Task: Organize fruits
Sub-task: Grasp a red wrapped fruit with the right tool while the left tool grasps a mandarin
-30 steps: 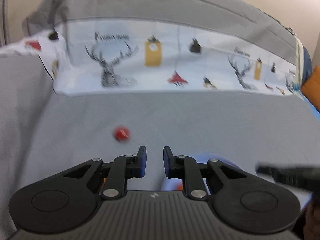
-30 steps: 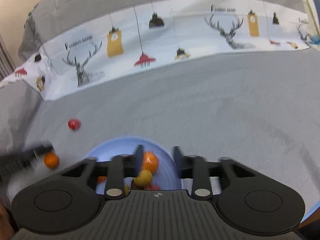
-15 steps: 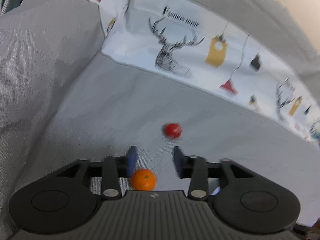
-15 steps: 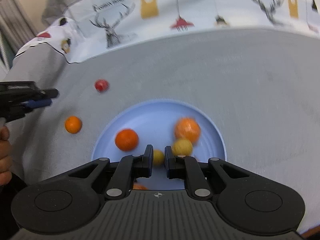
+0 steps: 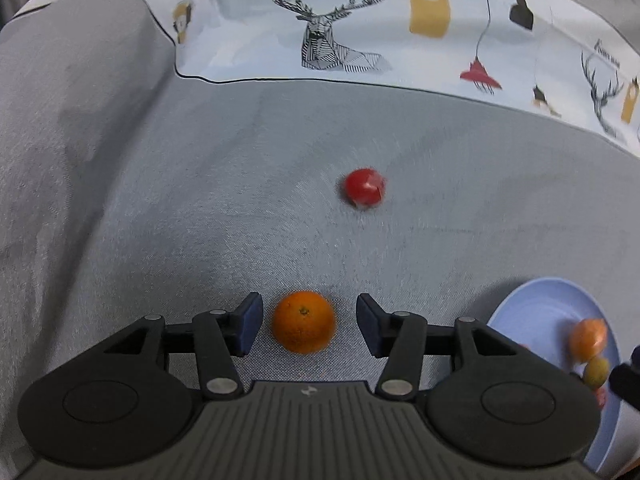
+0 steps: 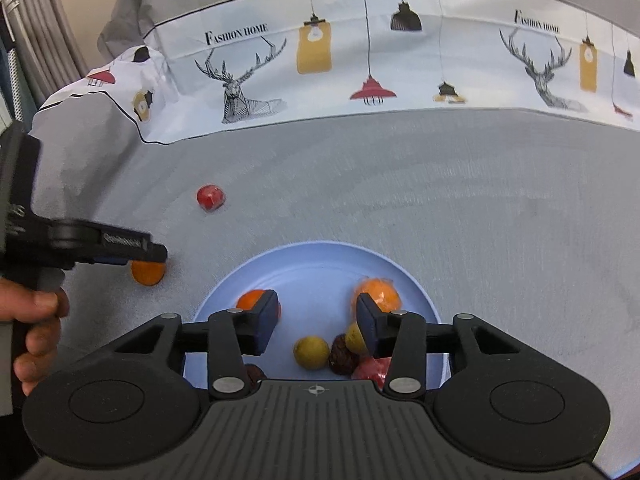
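Observation:
An orange (image 5: pixel 303 321) lies on the grey cloth between the fingers of my open left gripper (image 5: pixel 310 326); the pads do not touch it. It also shows in the right wrist view (image 6: pixel 148 272), partly under the left gripper (image 6: pixel 132 246). A red fruit (image 5: pixel 365 187) (image 6: pixel 210 197) lies farther back on the cloth. A light blue plate (image 6: pixel 320 256) (image 5: pixel 536 308) holds several fruits: oranges (image 6: pixel 378 295), yellow ones (image 6: pixel 310 352), dark red ones. My right gripper (image 6: pixel 318 326) is open and empty above the plate.
The grey cloth (image 6: pixel 440 184) covers the surface. A white printed band with deer and lamps (image 6: pixel 360 60) (image 5: pixel 360 32) runs along the back. A curtain (image 6: pixel 36 40) hangs at the far left. A hand (image 6: pixel 36 328) holds the left gripper.
My left gripper swung left, opened wider and came down around the orange. My right gripper opened from nearly shut and stayed over the plate.

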The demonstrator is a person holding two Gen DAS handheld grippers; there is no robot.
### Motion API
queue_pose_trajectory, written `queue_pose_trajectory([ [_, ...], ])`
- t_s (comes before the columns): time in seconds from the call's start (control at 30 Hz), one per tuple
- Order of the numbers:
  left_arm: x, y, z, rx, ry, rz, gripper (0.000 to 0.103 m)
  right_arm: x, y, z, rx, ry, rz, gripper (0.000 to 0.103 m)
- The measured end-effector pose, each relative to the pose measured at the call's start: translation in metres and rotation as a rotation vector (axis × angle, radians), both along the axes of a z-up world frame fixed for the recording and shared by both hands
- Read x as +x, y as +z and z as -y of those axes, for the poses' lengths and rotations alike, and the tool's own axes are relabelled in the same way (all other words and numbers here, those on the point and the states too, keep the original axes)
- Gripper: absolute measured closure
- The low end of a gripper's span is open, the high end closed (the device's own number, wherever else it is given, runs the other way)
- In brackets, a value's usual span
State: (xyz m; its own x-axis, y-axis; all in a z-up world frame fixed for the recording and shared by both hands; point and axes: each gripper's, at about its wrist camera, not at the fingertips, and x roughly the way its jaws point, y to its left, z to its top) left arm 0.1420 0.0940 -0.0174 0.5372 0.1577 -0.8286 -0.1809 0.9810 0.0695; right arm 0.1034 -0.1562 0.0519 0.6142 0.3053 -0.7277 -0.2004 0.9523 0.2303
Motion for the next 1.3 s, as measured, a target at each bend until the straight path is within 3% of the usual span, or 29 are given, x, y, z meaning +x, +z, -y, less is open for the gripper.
queue_pose_trajectory([
  [0.17,0.006,-0.007,0.001,0.004,-0.005,-0.032,0.046,0.004,0.003,-0.007,0.004,-0.004,0.012,0.055],
  [0.37,0.01,-0.009,-0.003,-0.005,0.003,-0.049,0.062,0.004,0.008,-0.017,-0.009,-0.015,0.065,0.047],
  [0.67,0.01,-0.006,-0.01,-0.017,0.038,-0.03,0.064,0.019,0.017,-0.029,-0.042,-0.057,0.154,0.047],
  [0.8,0.006,0.003,-0.025,-0.035,0.131,0.025,0.064,0.038,0.018,-0.044,-0.004,-0.056,0.148,0.047],
  [0.93,0.005,0.002,-0.036,-0.055,0.202,0.028,0.064,0.064,0.014,-0.067,0.033,-0.011,0.126,0.048],
  [1.03,0.007,0.0,-0.04,-0.057,0.221,0.021,0.064,0.085,0.008,-0.087,0.077,0.052,0.092,0.05],
  [1.3,0.01,-0.011,-0.039,-0.039,0.224,0.01,0.064,0.137,-0.018,-0.14,0.069,0.142,0.026,0.05],
])
